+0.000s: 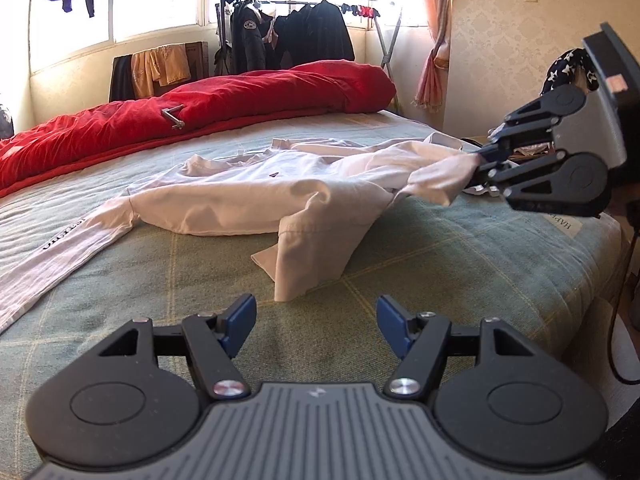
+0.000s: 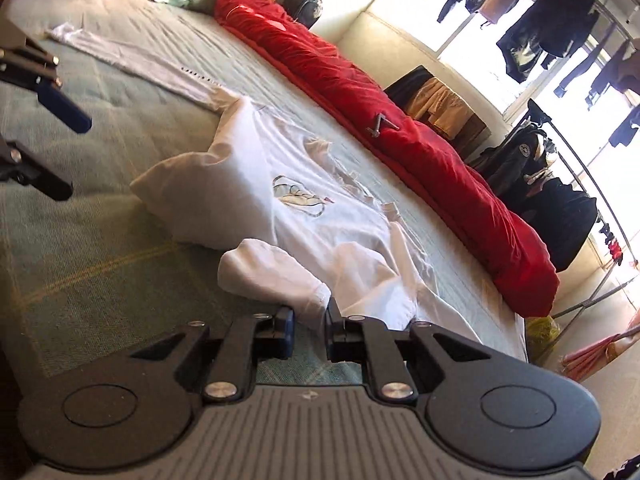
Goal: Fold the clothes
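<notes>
Your right gripper (image 2: 309,320) pinches a sleeve of the crumpled white long-sleeved cotton shirt (image 1: 248,196); your left gripper (image 1: 316,320) hovers wide open, empty, above the green checked bedcover (image 1: 440,256).

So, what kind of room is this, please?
Most likely a bedroom at home. A wide bed fills the view, with a rolled red duvet along its far side, and a clothes rack with dark coats stands by the window. A white shirt lies on the bed.
</notes>
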The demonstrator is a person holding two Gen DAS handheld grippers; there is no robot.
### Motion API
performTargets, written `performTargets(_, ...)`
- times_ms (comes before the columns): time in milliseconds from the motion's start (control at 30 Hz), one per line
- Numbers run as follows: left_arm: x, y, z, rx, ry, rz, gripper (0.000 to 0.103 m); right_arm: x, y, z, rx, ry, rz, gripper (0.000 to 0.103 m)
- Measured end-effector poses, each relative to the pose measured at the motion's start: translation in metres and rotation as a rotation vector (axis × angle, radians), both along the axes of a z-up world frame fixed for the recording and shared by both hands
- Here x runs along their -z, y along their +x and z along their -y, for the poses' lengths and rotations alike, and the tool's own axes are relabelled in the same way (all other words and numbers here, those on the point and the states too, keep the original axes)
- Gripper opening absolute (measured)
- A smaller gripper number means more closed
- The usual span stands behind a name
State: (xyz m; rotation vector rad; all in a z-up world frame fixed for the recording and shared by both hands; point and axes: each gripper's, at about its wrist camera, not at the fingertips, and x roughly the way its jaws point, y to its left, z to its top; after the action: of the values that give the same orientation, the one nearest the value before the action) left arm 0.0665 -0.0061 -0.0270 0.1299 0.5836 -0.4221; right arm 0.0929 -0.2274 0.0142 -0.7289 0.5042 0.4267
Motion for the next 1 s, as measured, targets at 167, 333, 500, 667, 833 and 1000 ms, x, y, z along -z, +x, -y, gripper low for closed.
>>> performTargets(167,0.000,-0.002,0.002,0.004,0.000,0.002,0.067,-0.027,-0.008,0.030,0.067,0.072,-0.021,0.016)
performTargets(333,-0.002,-0.005,0.000,0.000,-0.007,0.009,0.067,-0.022,0.001,0.051,0.142,-0.012,-0.046,0.016)
performTargets(500,-0.002,-0.006,-0.002,-0.004,-0.013,0.009,0.067,-0.017,-0.002,0.057,0.184,-0.031,-0.037,0.017)
performTargets(667,-0.001,-0.006,-0.003,-0.004,-0.009,0.007,0.067,-0.023,-0.009,0.046,0.110,0.094,-0.111,0.021)
performTargets(833,-0.001,-0.007,-0.004,0.000,0.003,0.011,0.067,-0.015,-0.010,0.004,-0.005,0.137,-0.161,0.025)
performTargets(1000,0.005,0.012,-0.006,0.023,0.033,0.032,0.067,-0.007,-0.009,-0.031,-0.082,0.159,-0.176,0.028)
